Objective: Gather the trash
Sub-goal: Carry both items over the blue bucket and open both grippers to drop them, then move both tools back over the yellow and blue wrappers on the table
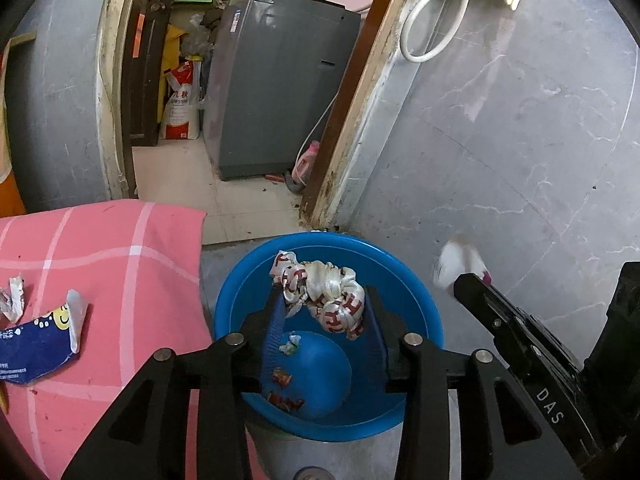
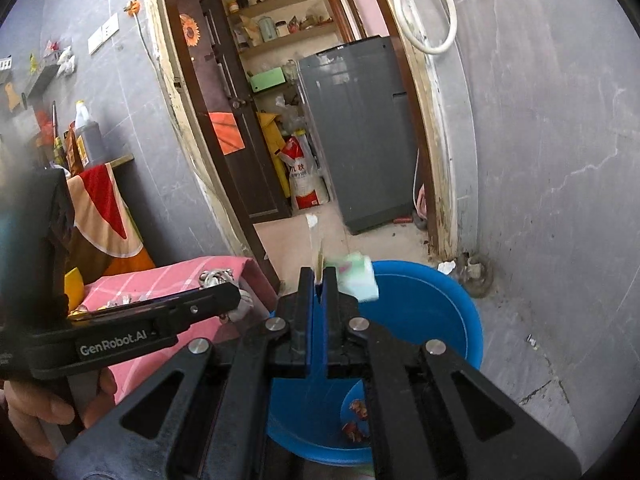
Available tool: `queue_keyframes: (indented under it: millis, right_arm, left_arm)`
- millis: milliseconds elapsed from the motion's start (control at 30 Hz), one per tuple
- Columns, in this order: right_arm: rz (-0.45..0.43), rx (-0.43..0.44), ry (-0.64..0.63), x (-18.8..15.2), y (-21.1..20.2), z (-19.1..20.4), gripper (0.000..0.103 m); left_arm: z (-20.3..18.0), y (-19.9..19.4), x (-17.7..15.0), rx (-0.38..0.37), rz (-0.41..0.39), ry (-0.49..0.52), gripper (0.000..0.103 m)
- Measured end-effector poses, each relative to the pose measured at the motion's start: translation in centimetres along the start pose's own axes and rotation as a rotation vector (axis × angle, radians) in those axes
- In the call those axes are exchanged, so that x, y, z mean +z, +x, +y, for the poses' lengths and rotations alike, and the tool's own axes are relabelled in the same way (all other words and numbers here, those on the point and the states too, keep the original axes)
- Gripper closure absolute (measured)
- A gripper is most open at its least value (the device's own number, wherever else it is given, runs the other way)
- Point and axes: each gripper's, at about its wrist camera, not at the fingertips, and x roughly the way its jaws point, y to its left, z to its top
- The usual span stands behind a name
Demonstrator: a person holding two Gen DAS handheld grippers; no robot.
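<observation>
Step in hand: dropping collected litter into the round blue plastic tub [image 1: 240, 292], which sits directly below and ahead of both grippers.

Left gripper [image 1: 325, 312]: its blue-lined jaws stand partly apart, with a crumpled white wrapper with red lettering [image 1: 320, 292] between them at the tips. The wrapper touches the left pad; whether the right pad presses on it I cannot tell, so it looks loosely held or just let go, right above the tub's hollow.

Right gripper [image 2: 319, 280]: jaws nearly closed, pinching a thin clear plastic strip with a white tip [image 2: 314, 240] that stands up ahead of the fingertips. A blurred pale green-and-white scrap [image 2: 360, 278] sits just right of the tips, over the tub's rim.

Already in the tub: small red-and-white scraps [image 1: 282, 390] on the bottom, under the left jaws.

Left on the pink checked cloth [image 1: 120, 260], left of the left gripper: a torn blue-and-white snack packet [image 1: 36, 344] and a small silvery foil scrap [image 1: 14, 298].

Next move, as I judge it: widen both jaws over the tub so the pieces fall in, then swing left for the packet.
</observation>
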Motion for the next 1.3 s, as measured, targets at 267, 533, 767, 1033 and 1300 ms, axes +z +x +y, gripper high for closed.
queue_keyframes:
  millis: [267,533,767,1033,1300]
  right_arm:
    - [-0.002,-0.004,-0.008,0.1,0.0,0.3,0.088]
    - [-0.050,-0.010,-0.037,0.6,-0.6,1.5,0.065]
    - [-0.161,0.025,-0.075,1.0,-2.1,4.3,0.041]
    - [-0.269,0.068,-0.088,1.2,-3.5,8.1,0.006]
    - [-0.408,0.119,-0.166,0.3,-5.4,12.9,0.000]
  left_arm:
    - [0.3,-0.9,0.0,0.020,-0.025,0.016,0.058]
    - [1.5,-4.6,-0.2,0.092,-0.165,0.032,0.043]
    - [3.9,-9.3,-0.7,0.172,-0.314,0.004,0.024]
    - [6.7,-15.5,-3.1,0.299,-0.485,-0.003,0.002]
    - [9.8,-20.1,-5.2,0.383,-0.575,-0.055,0.002]
